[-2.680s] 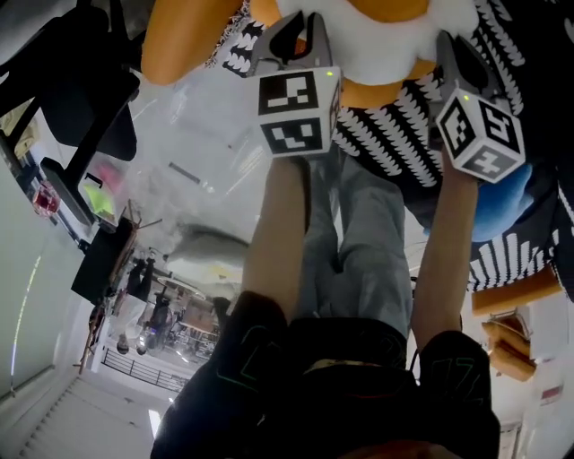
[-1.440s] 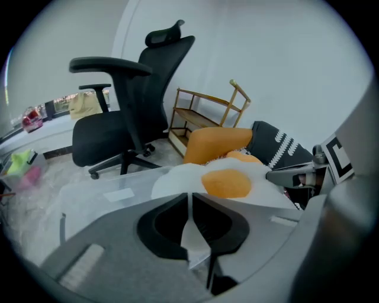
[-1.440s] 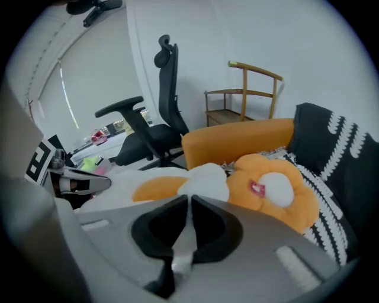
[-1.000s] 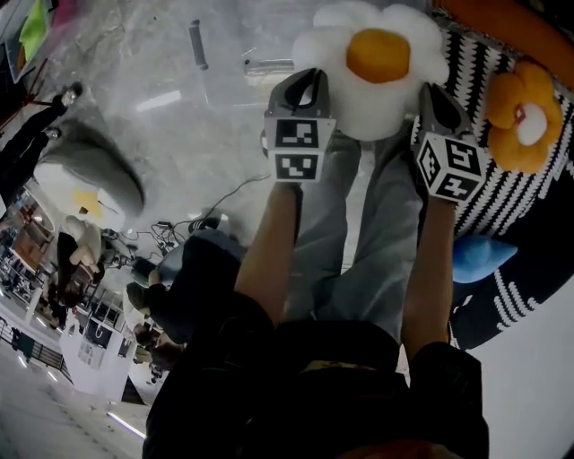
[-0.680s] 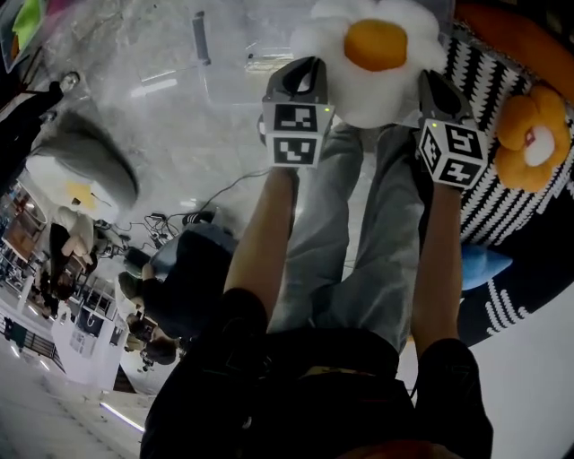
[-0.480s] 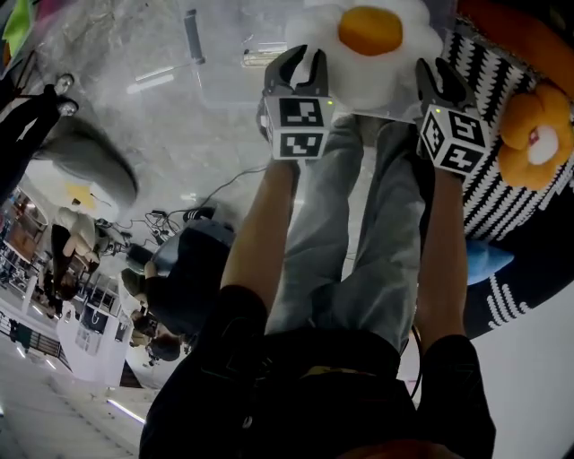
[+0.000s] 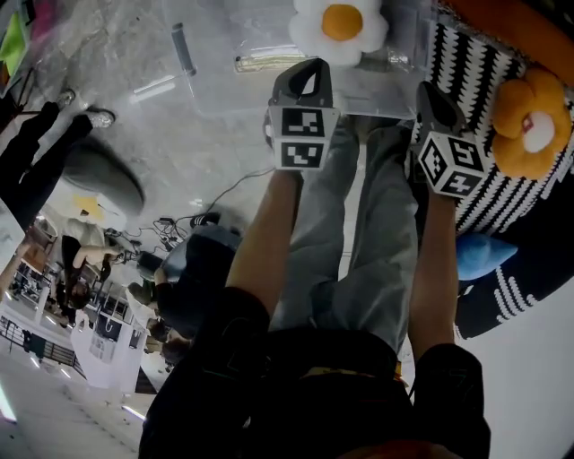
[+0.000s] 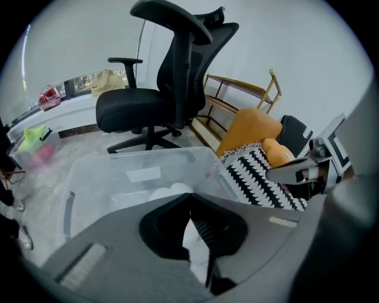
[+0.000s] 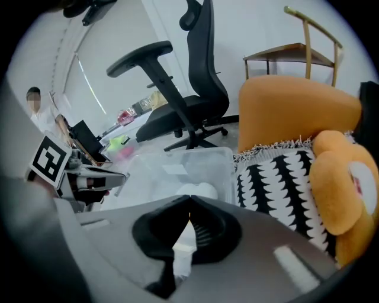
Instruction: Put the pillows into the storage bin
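- Storage bin (image 8: 106, 177), clear plastic, holds one flower pillow (image 7: 341, 22): white petals, orange centre.
- Orange flower pillow (image 7: 529, 125) sits outside, against a black-and-white patterned cushion (image 7: 480, 76) beside the bin.
- Left gripper (image 7: 305, 66) and right gripper (image 7: 429, 90) hang by the bin's near edge. Their jaws have just closed together, with nothing between them.

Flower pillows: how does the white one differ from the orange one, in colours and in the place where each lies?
The white flower pillow has white petals and an orange centre; the orange flower pillow has orange petals and a white centre. The white one lies inside the clear storage bin; the orange one lies outside it, on the black and white cushion. Both are soft, flower-shaped pillows.
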`<action>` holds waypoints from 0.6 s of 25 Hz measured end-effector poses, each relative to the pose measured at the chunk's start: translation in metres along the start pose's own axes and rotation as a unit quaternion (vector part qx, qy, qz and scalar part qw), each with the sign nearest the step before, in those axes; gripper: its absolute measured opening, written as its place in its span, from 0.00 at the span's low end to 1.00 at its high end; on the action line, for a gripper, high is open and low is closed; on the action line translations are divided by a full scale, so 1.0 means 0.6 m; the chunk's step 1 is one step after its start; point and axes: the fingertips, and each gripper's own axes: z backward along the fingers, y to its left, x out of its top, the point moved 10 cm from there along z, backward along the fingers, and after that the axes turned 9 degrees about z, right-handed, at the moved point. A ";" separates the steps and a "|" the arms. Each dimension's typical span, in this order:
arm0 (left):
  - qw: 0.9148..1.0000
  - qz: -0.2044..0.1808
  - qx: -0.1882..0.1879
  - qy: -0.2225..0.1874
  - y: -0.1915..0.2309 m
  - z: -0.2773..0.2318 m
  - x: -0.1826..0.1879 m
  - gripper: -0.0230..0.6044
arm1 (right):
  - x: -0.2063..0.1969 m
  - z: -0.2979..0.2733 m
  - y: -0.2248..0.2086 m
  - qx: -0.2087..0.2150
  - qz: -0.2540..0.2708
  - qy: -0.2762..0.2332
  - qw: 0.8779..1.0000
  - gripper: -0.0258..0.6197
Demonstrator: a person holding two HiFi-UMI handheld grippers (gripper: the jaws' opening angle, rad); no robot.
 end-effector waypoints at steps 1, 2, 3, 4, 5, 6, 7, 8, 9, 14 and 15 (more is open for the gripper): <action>1.000 -0.002 -0.007 0.001 -0.010 0.001 0.004 0.05 | -0.002 0.010 -0.001 0.003 -0.006 -0.004 1.000 0.04; 1.000 -0.006 -0.014 0.003 -0.019 0.002 0.006 0.05 | -0.006 0.019 0.000 0.004 -0.010 -0.008 1.000 0.04; 1.000 -0.011 -0.021 0.005 -0.027 0.002 0.005 0.05 | -0.012 0.027 0.002 0.003 -0.014 -0.012 1.000 0.04; 0.999 -0.019 -0.028 0.008 -0.036 0.002 0.001 0.05 | -0.020 0.034 0.003 0.001 -0.019 -0.017 1.000 0.04; 0.999 -0.027 -0.035 0.009 -0.047 0.002 -0.003 0.05 | -0.031 0.042 0.003 -0.002 -0.024 -0.024 0.999 0.04; 0.998 -0.035 -0.043 0.009 -0.059 0.001 -0.006 0.05 | -0.041 0.051 0.000 -0.005 -0.032 -0.032 0.999 0.04; 0.998 -0.041 -0.050 0.010 -0.075 0.000 -0.007 0.05 | -0.050 0.062 -0.005 -0.008 -0.042 -0.041 0.998 0.04; 0.997 -0.045 -0.057 0.011 -0.092 0.000 -0.006 0.05 | -0.056 0.074 -0.012 -0.010 -0.051 -0.049 0.997 0.04; 0.997 -0.048 -0.063 0.012 -0.111 0.001 -0.004 0.05 | -0.059 0.088 -0.022 -0.014 -0.059 -0.055 0.997 0.04; 0.993 -0.072 -0.092 0.008 -0.193 0.002 0.020 0.05 | -0.068 0.146 -0.068 -0.040 -0.084 -0.078 0.993 0.04; 0.992 -0.077 -0.096 0.006 -0.207 0.000 0.030 0.05 | -0.067 0.155 -0.078 -0.047 -0.089 -0.082 0.992 0.04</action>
